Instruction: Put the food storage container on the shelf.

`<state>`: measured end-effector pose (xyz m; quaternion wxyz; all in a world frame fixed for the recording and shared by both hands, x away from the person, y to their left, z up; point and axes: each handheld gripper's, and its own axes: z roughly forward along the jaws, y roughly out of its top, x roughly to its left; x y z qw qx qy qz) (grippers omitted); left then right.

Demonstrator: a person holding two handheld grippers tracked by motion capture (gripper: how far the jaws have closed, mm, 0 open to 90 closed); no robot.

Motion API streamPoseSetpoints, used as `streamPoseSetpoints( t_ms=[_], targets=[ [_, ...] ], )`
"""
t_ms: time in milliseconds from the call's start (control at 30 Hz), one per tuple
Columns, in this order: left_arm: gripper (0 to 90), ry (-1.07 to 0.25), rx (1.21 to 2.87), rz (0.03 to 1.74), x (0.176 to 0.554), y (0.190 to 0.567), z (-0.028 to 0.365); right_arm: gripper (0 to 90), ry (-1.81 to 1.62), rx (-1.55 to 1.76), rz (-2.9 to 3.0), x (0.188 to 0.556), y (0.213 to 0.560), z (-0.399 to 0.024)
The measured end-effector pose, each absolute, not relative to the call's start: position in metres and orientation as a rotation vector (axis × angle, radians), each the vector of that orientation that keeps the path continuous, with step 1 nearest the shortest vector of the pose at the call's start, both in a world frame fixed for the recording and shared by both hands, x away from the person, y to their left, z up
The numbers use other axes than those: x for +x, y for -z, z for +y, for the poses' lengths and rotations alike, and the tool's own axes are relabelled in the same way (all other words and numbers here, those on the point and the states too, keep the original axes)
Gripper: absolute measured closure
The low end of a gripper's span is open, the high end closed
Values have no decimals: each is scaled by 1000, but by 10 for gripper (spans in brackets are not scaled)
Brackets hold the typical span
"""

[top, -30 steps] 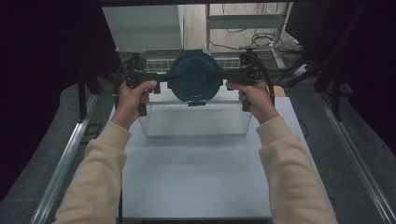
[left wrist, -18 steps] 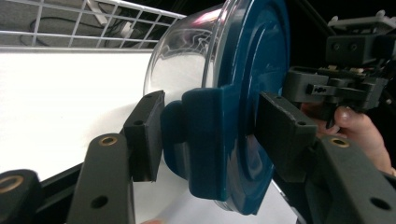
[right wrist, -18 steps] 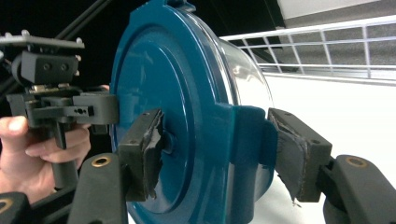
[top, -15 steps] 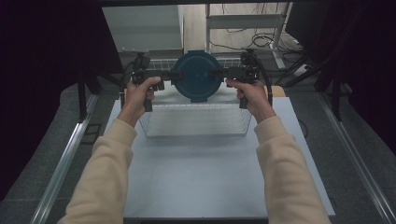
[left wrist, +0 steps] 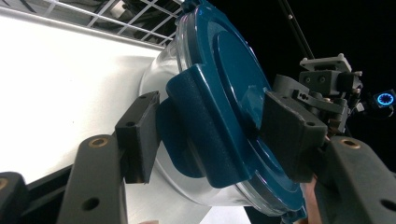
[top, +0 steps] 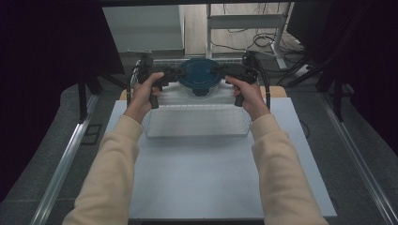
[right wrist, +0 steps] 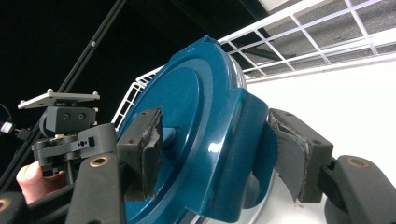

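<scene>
A person holds a round see-through bowl with a blue lid (top: pixel 201 77) up between two sets of tongs. The bowl hangs over the far part of a white wire basket (top: pixel 196 119), which sits on the pale worktop (top: pixel 197 178).

The left tongs (top: pixel 174 75) grab the bowl from its left side. In the left gripper view, one black pad (left wrist: pixel 140 133) sits against the blue clip on the bowl's side, and the other pad rests on top of the lid (left wrist: pixel 243 93). These tongs have just been opening a little, but the lid's edge is between them and both pads touch it.

The right tongs (top: pixel 224 71) grab the bowl from its right side. In the right gripper view, one pad (right wrist: pixel 142 140) presses on the top of the lid (right wrist: pixel 196 116) and the other presses on the clip at the rim. They are clamped tight on it.

Both hands (top: pixel 143 93) are raised near the back of the worktop.
</scene>
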<state>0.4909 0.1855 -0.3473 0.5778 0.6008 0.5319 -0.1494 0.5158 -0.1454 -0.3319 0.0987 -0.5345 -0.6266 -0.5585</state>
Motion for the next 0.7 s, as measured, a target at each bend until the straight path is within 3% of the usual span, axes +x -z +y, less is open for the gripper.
streamPoseSetpoints(
  t_ms=[133, 233, 333, 700],
  targets=[
    [362, 291, 1408, 1259, 488, 346, 184, 364, 1648, -1582, -1850, 514, 331, -146],
    [280, 219, 1388, 1266, 483, 341, 186, 271, 1694, -1597, -1921, 509, 325, -149],
    [241, 152, 1414, 1248, 473, 334, 188, 238, 1753, -1555, -1900, 500, 318, -155],
    [224, -25, 1547, 1113, 415, 333, 192, 191, 1873, -1367, -2192, 442, 304, -158]
  ],
)
